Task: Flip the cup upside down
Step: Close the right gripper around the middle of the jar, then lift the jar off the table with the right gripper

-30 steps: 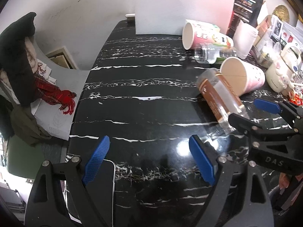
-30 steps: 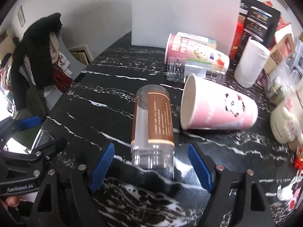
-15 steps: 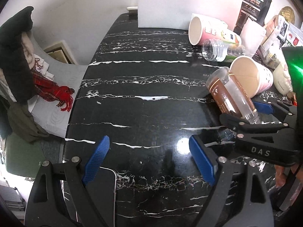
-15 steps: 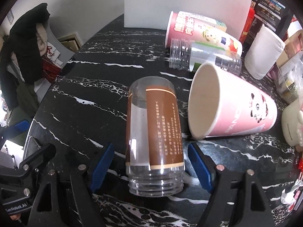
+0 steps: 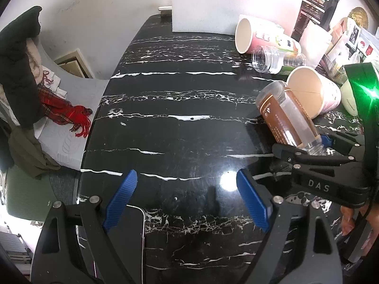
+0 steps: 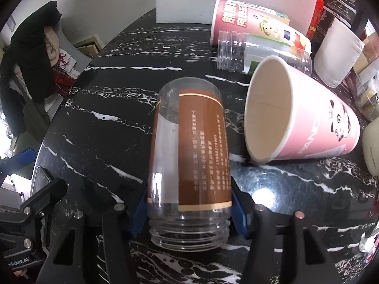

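Right tool (image 6: 189,210) clamped on clear plastic cup (image 6: 189,156) near its threaded open end; left tool (image 5: 187,194) spread apart, idle over the counter (image 5: 180,123).
Cup is tilted, base raised off the counter beside the pink paper cup (image 6: 300,118). Likely light, slick, thin-walled: grip near the stiffer threaded rim and squeeze gently.

- The clear plastic jar with the brown label (image 6: 189,165) lay on its side on the black marble bench (image 6: 118,123), threaded mouth between the right tongs (image 6: 187,209).
- The pink paper cup with the panda print (image 6: 308,123) lay just right of it.
- A clear plastic bottle (image 6: 258,55) and a second printed paper cup (image 6: 255,21) lay behind.
- A phone (image 5: 128,243) lay under the left tongs (image 5: 187,196).
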